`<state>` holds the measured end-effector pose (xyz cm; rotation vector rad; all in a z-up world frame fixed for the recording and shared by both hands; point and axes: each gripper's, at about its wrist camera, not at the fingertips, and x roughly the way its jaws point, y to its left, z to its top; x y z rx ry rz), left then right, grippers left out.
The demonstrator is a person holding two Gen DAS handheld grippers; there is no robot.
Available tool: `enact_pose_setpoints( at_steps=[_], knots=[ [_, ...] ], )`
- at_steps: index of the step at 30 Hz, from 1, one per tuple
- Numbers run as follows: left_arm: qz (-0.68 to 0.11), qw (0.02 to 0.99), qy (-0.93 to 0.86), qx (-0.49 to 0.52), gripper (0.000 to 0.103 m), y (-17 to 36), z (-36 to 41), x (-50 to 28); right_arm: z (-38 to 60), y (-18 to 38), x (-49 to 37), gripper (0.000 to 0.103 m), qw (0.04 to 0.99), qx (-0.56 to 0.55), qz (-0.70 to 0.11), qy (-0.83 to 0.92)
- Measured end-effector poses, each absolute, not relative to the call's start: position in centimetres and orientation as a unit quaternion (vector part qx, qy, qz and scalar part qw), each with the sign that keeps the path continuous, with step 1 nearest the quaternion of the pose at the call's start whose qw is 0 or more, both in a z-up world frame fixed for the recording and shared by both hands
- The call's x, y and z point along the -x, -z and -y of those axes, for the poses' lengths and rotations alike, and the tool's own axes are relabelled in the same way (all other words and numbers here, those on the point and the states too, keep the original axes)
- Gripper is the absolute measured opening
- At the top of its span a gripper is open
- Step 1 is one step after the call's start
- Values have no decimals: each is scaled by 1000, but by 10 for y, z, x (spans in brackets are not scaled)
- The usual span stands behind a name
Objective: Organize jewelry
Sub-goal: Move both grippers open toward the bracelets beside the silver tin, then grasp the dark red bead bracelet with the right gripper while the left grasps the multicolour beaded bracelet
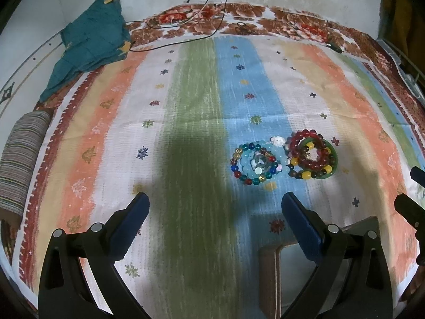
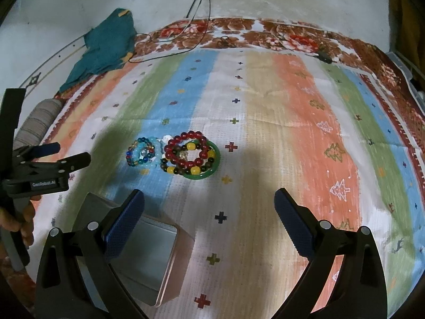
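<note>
Two piles of bead bracelets lie on the striped cloth. The blue and multicolour pile (image 1: 256, 163) (image 2: 144, 152) is on the left. The dark red bead pile with yellow beads sits on a green bangle (image 1: 314, 156) (image 2: 192, 155) on the right. An open square box (image 2: 143, 255) (image 1: 281, 273) stands nearer, empty inside. My left gripper (image 1: 215, 212) is open and empty, short of the piles; it also shows in the right wrist view (image 2: 66, 154). My right gripper (image 2: 209, 207) is open and empty, just short of the green bangle, to the right of the box.
A teal cloth (image 1: 90, 45) lies at the far left edge. A striped roll (image 1: 18, 159) lies at the left. Thin cables (image 1: 207, 5) hang down the wall onto the floral border. The person's hand (image 2: 18, 223) holds the left gripper.
</note>
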<state>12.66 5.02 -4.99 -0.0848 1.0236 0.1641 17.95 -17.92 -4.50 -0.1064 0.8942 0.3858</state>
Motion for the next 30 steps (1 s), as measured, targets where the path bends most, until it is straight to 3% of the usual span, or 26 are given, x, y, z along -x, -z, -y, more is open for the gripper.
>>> enact_pose_setpoints(
  at_steps=[30],
  knots=[
    [-514, 850, -75, 81, 97, 82, -73, -168, 159, 66, -234, 99, 869, 62, -460, -171]
  ],
)
